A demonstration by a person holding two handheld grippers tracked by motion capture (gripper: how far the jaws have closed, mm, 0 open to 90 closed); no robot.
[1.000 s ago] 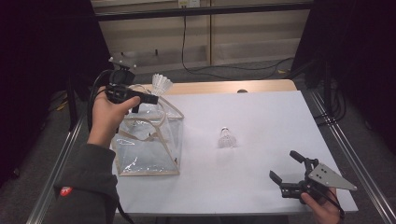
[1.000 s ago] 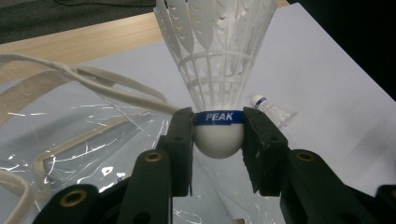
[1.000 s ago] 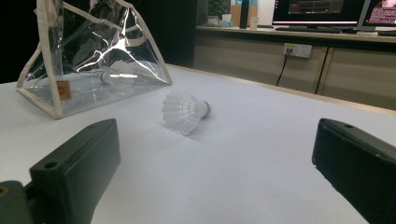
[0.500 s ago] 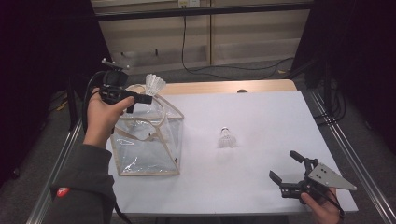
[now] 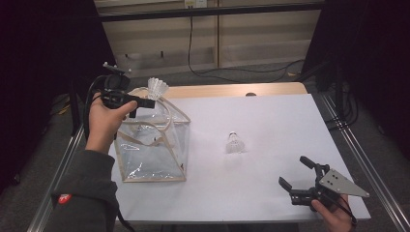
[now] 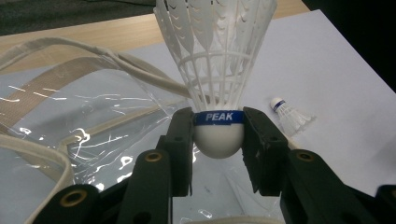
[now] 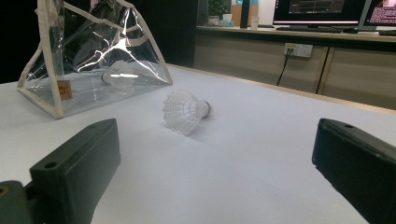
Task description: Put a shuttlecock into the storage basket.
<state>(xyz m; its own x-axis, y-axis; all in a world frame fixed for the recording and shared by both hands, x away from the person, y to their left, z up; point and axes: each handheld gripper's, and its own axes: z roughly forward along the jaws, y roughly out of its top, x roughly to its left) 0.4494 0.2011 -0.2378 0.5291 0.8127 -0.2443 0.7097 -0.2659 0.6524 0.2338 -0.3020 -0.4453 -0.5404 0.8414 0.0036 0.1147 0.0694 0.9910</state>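
Left gripper (image 5: pixel 145 103): held up in the person's left hand (image 5: pixel 104 123) at the far left of the table, above the top of the bag; its jaws are clamped on a shuttlecock.
Held shuttlecock (image 6: pixel 218 70): white, upright, feather skirt up; in the left gripper view the two jaws press on either side of its rounded cork, just under a blue band that reads PEAK. In the high view its skirt (image 5: pixel 157 87) rises just past the jaw tips.
Bag (image 5: pixel 153 145): clear plastic with beige trim and straps, standing on the left part of the table, directly under and near the left gripper. In the right gripper view a pale shuttlecock-like shape (image 7: pixel 122 74) shows through its wall; whether it lies inside I cannot tell for sure.
Second shuttlecock (image 5: pixel 234 143): lies on its side on the white table, near the middle, to the right of the bag and well apart from both grippers.
Right gripper (image 5: pixel 297 177): low at the near right corner of the table, in the person's right hand (image 5: pixel 333 215); its jaws stand wide apart with nothing between them, pointed toward the lying shuttlecock (image 7: pixel 185 110).
Table (image 5: pixel 270 116): white top with a wooden strip along the far edge.
Background: cabinets, a wall socket and a hanging cable beyond the far edge.
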